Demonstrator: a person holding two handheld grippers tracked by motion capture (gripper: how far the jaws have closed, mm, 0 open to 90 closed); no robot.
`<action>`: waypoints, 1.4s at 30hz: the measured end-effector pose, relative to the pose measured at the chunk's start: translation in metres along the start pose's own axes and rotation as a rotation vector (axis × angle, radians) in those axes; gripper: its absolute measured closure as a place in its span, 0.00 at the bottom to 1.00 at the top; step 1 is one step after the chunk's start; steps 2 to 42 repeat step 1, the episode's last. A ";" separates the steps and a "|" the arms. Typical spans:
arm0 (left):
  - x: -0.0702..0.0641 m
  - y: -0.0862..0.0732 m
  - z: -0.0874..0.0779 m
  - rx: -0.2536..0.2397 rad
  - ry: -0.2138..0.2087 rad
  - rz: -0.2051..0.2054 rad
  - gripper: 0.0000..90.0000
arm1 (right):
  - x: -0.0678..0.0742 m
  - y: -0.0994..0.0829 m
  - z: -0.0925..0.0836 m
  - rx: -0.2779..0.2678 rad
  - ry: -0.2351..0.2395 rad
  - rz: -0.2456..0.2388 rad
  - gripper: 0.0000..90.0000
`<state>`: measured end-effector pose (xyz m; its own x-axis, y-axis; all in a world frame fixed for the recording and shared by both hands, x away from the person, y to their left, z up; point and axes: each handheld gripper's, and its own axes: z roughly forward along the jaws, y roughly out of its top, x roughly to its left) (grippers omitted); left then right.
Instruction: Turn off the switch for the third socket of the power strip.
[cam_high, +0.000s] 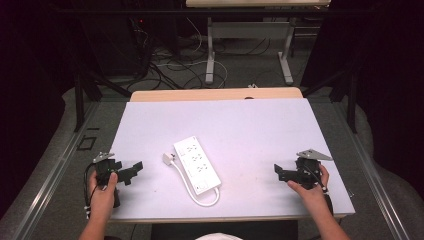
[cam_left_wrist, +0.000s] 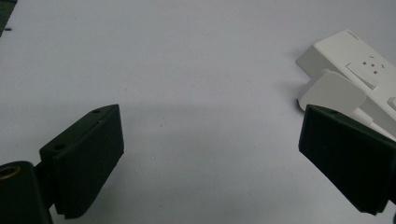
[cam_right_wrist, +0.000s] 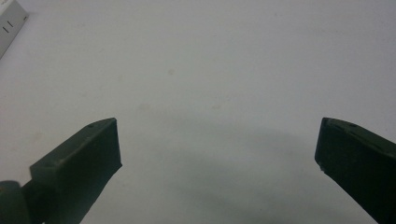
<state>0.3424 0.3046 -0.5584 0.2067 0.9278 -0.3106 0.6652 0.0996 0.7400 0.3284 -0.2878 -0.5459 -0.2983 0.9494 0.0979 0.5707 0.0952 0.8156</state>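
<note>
Overhead, a white power strip (cam_high: 197, 165) lies mid-table with its plug (cam_high: 168, 158) just left; the left gripper (cam_high: 131, 171) and right gripper (cam_high: 278, 171) flank it, apart. Along the left gripper, jaws gape wide, plug (cam_left_wrist: 332, 91) ahead-right. Along the right gripper, jaws wide, strip corner (cam_right_wrist: 10, 21) far left.

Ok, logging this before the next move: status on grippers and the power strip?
Left gripper open, right gripper open, both holding nothing. Power strip flat mid-table, plug lying beside it, untouched. Nothing in the way.

The power strip (cam_high: 196, 164) lies mid-table (cam_high: 260, 130), its plug (cam_high: 168, 158) just left.
</note>
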 end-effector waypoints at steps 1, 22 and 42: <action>0.000 0.001 -0.001 0.014 -0.006 0.003 0.07 | 0.000 0.000 0.000 0.000 -0.001 0.005 0.00; 0.000 0.001 -0.001 0.014 -0.006 0.003 0.07 | 0.000 0.000 0.000 0.000 -0.001 0.005 0.00; 0.000 0.001 -0.001 0.014 -0.006 0.003 0.07 | 0.000 0.000 0.000 0.000 -0.001 0.005 0.00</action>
